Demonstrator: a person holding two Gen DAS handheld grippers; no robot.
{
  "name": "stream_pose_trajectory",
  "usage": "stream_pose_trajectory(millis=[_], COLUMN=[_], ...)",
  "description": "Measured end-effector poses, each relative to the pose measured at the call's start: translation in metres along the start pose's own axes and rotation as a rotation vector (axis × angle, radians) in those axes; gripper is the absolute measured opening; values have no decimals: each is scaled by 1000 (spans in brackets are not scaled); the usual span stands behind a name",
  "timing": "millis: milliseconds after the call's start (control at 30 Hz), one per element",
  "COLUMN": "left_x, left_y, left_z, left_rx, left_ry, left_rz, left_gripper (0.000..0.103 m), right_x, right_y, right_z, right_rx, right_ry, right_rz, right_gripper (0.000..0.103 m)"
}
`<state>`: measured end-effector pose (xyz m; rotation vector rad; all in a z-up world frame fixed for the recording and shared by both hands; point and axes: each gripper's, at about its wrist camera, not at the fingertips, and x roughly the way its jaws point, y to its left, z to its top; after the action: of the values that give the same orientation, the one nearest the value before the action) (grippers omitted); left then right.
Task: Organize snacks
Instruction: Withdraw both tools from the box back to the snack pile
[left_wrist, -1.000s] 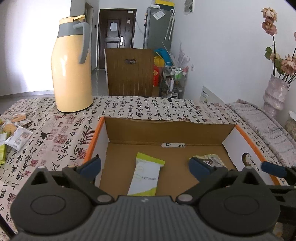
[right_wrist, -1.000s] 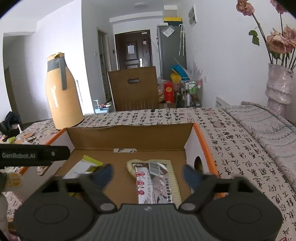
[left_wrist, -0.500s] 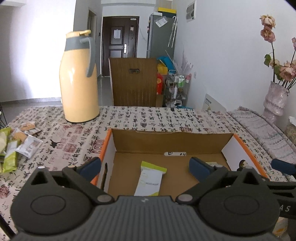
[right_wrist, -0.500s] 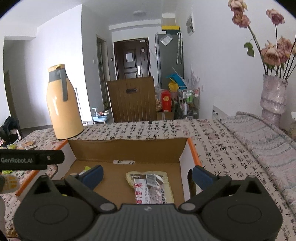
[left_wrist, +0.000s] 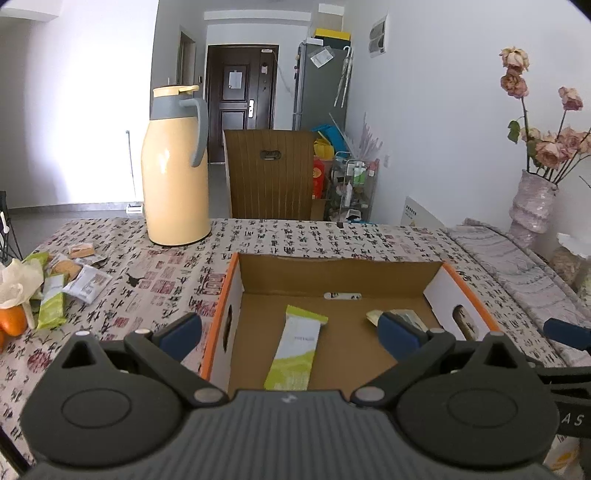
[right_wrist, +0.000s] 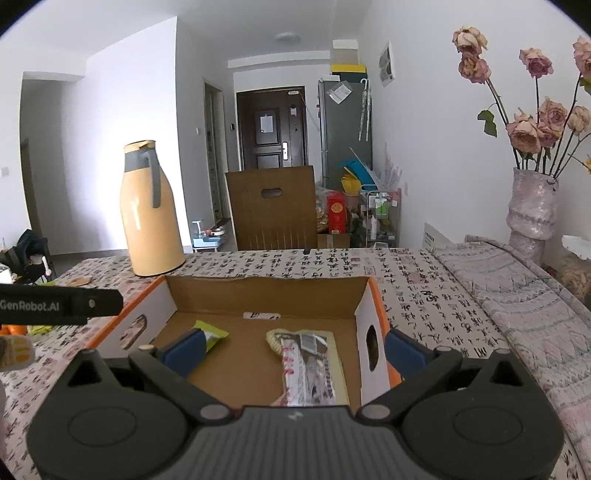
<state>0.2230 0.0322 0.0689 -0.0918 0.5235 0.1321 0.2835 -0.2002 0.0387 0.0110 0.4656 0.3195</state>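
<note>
On the patterned tablecloth (left_wrist: 155, 280), the box (left_wrist: 369, 271) already holds your green packet (left_wrist: 297, 347) and grey packet (right_wrist: 310, 365), so both the left gripper (left_wrist: 291, 328) and right gripper (right_wrist: 295, 345) gape empty above it, freed for the pile (left_wrist: 59, 284) waiting beside the flask (left_wrist: 175, 177).

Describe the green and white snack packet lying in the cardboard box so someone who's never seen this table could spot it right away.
Find the open brown cardboard box with orange edges on the table with the calligraphy-print cloth, in front of the tall yellow thermos jug. Two packets lie flat on its floor. Yours is the slim white packet with lime-green ends on the jug's side; its neighbour, the wider pale wrapper with red characters, is printed grey.
</note>
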Motion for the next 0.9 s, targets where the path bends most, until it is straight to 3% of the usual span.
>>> stream_pose_trajectory(millis=[600,900], left_x=[-62,-71], left_y=[9,12], left_z=[-65,-94], left_rx=[-40,-15], left_ry=[-12,-1], left_rz=[-42,-50], left_gripper=[103,103], right_x=[-63,-80], right_y=[-2,-8], right_z=[-61,-91], right_rx=[10,12], right_ry=[48,81], right_rz=[12,5], right_gripper=[103,103])
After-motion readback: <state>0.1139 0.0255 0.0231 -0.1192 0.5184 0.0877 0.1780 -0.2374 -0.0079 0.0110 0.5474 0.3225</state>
